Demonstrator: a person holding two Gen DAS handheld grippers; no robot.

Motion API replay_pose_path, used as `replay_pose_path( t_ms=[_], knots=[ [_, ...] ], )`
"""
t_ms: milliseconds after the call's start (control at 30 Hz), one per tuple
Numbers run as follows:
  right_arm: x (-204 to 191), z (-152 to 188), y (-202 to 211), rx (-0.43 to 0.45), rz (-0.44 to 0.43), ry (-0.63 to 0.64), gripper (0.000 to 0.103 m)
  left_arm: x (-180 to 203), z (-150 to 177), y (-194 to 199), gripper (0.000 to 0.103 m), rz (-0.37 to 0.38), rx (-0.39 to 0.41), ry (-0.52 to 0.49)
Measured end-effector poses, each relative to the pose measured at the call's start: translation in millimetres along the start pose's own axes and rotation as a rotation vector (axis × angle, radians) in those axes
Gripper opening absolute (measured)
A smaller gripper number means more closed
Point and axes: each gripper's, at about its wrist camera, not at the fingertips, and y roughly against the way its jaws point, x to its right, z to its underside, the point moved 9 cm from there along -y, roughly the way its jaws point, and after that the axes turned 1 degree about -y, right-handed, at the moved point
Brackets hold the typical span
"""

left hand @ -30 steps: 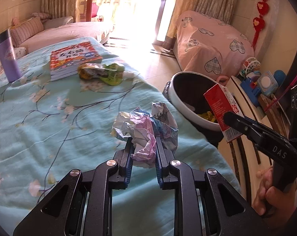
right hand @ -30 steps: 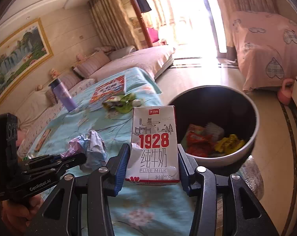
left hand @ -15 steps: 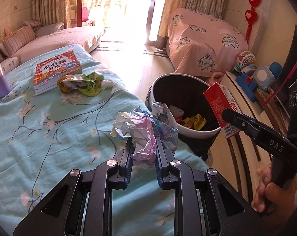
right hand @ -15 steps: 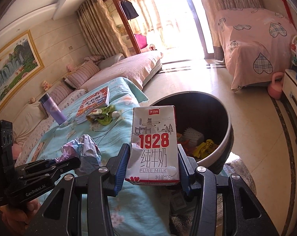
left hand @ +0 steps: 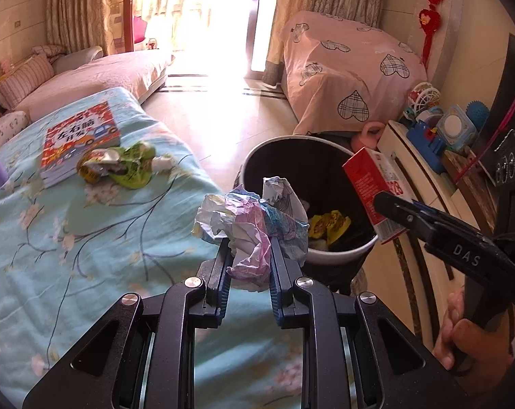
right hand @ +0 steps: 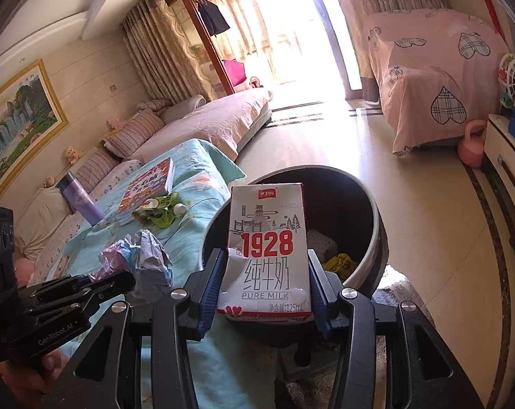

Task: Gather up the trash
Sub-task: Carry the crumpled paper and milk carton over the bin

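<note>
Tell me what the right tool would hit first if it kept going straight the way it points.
Probably the round dark trash bin with the pale rim: it sits directly beyond the white 1928 milk carton held in the right tool. Depth is unclear, so it may pass over the rim into the opening.

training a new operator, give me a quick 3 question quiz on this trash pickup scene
1. True or false: the right gripper holds a milk carton.
2. What do the left gripper's jaws clamp? A) book B) crumpled paper C) purple bottle
3. Which trash still lies on the bed, beside the book?

Key:
1. True
2. B
3. The green snack wrapper; the trash bin already holds other trash.
</note>
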Motion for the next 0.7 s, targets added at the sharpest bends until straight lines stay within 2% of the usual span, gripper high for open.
replay_pose_path(
  t_ms=[300,700],
  knots=[
    [11,-11,-8,-0.007,0.017,-0.004,0.047,18,-21,-20,0.018,0.024,-0.015,-0.029],
    [24,-16,-22,-0.038,0.020,-0.020,0.047,29,-32,-42,0.018,0.020,-0.047,-0.051]
  ],
)
